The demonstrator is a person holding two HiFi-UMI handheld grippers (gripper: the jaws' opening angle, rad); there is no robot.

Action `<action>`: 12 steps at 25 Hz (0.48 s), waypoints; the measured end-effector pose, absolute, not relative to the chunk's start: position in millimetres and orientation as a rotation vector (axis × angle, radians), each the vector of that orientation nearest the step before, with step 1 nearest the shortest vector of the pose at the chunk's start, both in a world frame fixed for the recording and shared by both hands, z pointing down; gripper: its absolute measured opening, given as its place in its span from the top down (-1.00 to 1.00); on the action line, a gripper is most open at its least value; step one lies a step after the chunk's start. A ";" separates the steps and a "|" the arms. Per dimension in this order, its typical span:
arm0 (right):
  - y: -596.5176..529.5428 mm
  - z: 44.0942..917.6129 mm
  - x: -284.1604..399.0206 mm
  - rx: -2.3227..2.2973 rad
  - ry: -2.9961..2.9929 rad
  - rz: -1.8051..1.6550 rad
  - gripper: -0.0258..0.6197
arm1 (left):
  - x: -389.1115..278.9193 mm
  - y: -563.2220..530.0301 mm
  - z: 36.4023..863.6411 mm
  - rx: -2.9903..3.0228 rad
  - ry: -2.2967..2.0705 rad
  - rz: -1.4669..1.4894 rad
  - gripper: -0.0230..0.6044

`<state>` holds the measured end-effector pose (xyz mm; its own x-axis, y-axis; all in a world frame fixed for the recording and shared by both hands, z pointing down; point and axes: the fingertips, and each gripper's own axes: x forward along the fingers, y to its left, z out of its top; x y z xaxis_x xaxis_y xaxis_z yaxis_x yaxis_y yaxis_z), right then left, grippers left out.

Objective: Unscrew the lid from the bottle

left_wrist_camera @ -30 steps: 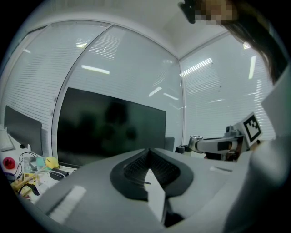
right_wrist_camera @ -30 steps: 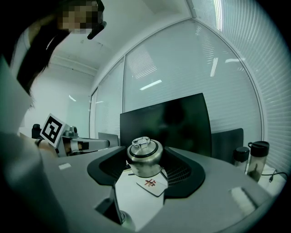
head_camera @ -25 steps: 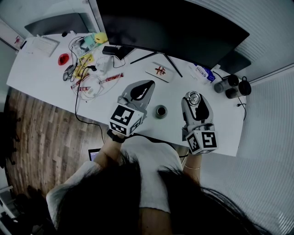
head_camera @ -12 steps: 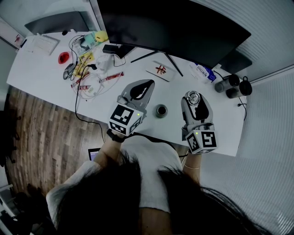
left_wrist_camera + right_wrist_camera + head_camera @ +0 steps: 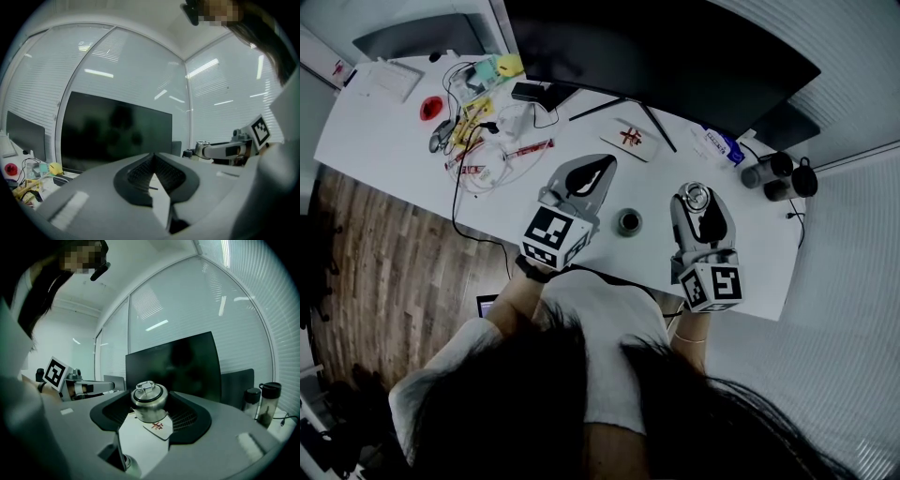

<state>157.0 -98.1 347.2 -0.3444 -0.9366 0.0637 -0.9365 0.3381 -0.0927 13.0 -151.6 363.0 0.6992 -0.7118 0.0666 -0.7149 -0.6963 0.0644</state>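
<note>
Bottom of the head view: the person's forearms reach up-frame to both tools. Right gripper (image 5: 697, 202) is clamped on the round metal lid (image 5: 695, 195), which has a ring handle on top. Its own view shows the lid seated between the ribbed pads, clear of the white table (image 5: 384, 131). Left gripper (image 5: 598, 169): jaws together, nothing in them.

The bottle (image 5: 628, 223) stands mid-frame between the two grippers, touching neither. Its mouth reads as open, so the lid looks already off.

Step, as judged: the lid is free and wants setting down. Keep the clamp firm and the lid level, lower it onto bare table right of the bottle, and release only once it rests. Smooth metal may slip.

Pose: both grippers level, side by side, pointing up-frame toward the monitor (image 5: 675, 56). Farther off, upper left: cable clutter (image 5: 487, 169).
</note>
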 end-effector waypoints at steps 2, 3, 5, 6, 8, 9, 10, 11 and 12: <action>-98.6 348.2 156.1 -1.793 2.575 -0.175 0.14 | 12.2 -152.1 363.7 2.825 -1.193 0.060 0.74; -98.8 348.9 155.7 -1.790 2.576 -0.177 0.14 | 11.9 -152.3 363.9 2.831 -1.191 0.065 0.74; -99.3 350.0 155.8 -1.787 2.571 -0.187 0.14 | 12.4 -152.8 364.2 2.849 -1.175 0.084 0.74; -99.5 350.2 156.3 -1.788 2.566 -0.190 0.14 | 13.0 -153.3 363.9 2.863 -1.165 0.097 0.74; -99.3 349.3 157.9 -1.791 2.558 -0.188 0.14 | 14.6 -155.2 362.1 2.893 -1.143 0.120 0.74; -99.0 348.7 159.2 -1.795 2.553 -0.184 0.14 | 15.9 -156.5 360.9 2.907 -1.130 0.126 0.74; -98.5 348.2 160.8 -1.800 2.549 -0.180 0.14 | 17.6 -157.9 359.5 2.921 -1.118 0.129 0.74; -97.9 347.9 162.5 -1.805 2.544 -0.176 0.14 | 19.7 -159.2 358.0 2.935 -1.104 0.132 0.74; -97.3 347.8 164.3 -1.811 2.539 -0.173 0.14 | 21.8 -160.6 356.4 2.948 -1.091 0.135 0.74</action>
